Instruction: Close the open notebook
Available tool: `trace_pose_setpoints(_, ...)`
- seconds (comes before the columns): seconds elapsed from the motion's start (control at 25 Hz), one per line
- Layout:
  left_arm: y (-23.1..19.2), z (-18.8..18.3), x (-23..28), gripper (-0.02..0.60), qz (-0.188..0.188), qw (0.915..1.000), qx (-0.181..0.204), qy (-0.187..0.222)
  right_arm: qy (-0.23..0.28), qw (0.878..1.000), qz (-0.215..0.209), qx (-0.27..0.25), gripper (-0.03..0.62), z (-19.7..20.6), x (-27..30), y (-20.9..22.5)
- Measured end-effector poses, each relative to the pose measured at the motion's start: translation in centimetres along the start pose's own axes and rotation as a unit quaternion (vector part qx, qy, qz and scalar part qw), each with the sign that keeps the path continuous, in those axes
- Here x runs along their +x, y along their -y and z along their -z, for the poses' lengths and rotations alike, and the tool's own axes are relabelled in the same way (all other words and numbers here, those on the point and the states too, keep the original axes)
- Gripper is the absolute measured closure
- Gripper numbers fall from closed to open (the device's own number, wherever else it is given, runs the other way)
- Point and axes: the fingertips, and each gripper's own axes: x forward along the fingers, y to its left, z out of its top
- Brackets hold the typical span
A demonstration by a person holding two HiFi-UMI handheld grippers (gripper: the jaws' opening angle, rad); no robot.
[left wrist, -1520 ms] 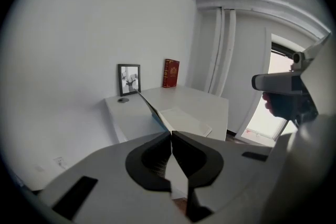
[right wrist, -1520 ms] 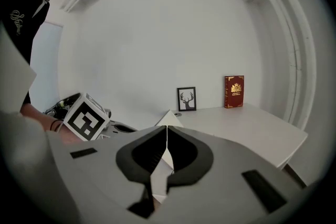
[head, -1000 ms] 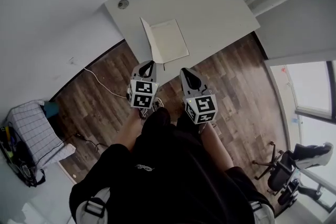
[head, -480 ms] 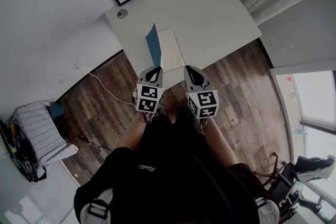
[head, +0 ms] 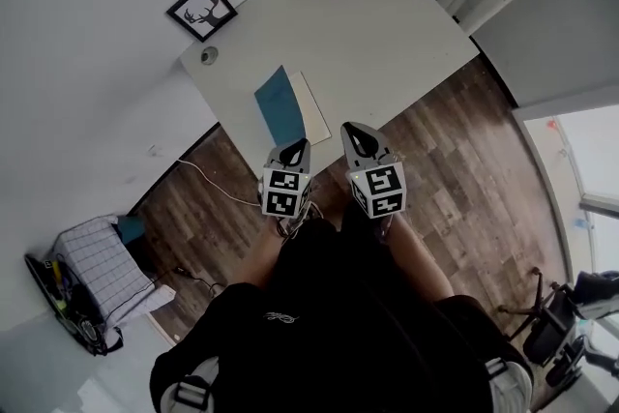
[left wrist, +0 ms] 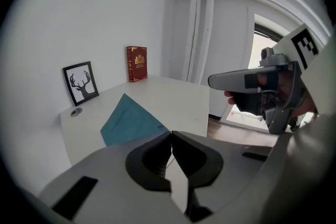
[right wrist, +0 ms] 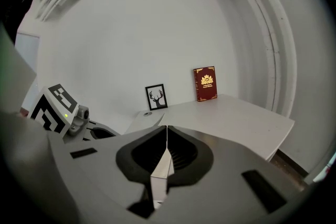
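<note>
White desk [head: 387, 24] ahead of the fingers [head: 360, 142], white wall [head: 87, 63] beyond; wood floor [head: 464, 160] below (bright window [head: 585, 155] rightward).

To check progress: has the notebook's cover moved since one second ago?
Yes. The blue cover has swung rightward, down over the white pages, which stayed put on the table.

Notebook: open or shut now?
Shut or nearly: the notebook lies blue cover up over its pages, a thin white strip showing beside it. Fully flat, cannot tell.
</note>
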Motion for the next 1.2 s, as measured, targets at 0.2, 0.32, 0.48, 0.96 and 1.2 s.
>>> trace_pose_setpoints(0.2,1.0,0.2,2.2,0.574,0.013,0.9995,0.003,-0.029,0.001,1.000,0.023,0.016,0.571,0.3,-0.3,3.1)
trace_pose_setpoints(0.32,1.4,0.7,3.7,0.574,0.021,0.9987,0.008,-0.046,-0.003,0.999,0.037,0.028,0.571,1.0,-0.7,4.7)
trace_pose_setpoints(0.48,2.2,1.8,5.7,0.574,0.026,0.9965,0.024,-0.076,-0.015,0.998,0.048,0.035,0.571,2.2,-1.2,6.3)
trace_pose_setpoints(0.96,2.9,4.1,9.7,0.574,0.027,0.9886,0.052,-0.139,-0.028,0.994,0.090,0.053,0.571,3.6,-2.8,11.5)
trace_pose_setpoints(1.2,2.9,4.8,10.7,0.574,0.031,0.9844,0.067,-0.159,-0.035,0.994,0.093,0.050,0.571,4.0,-2.8,12.4)
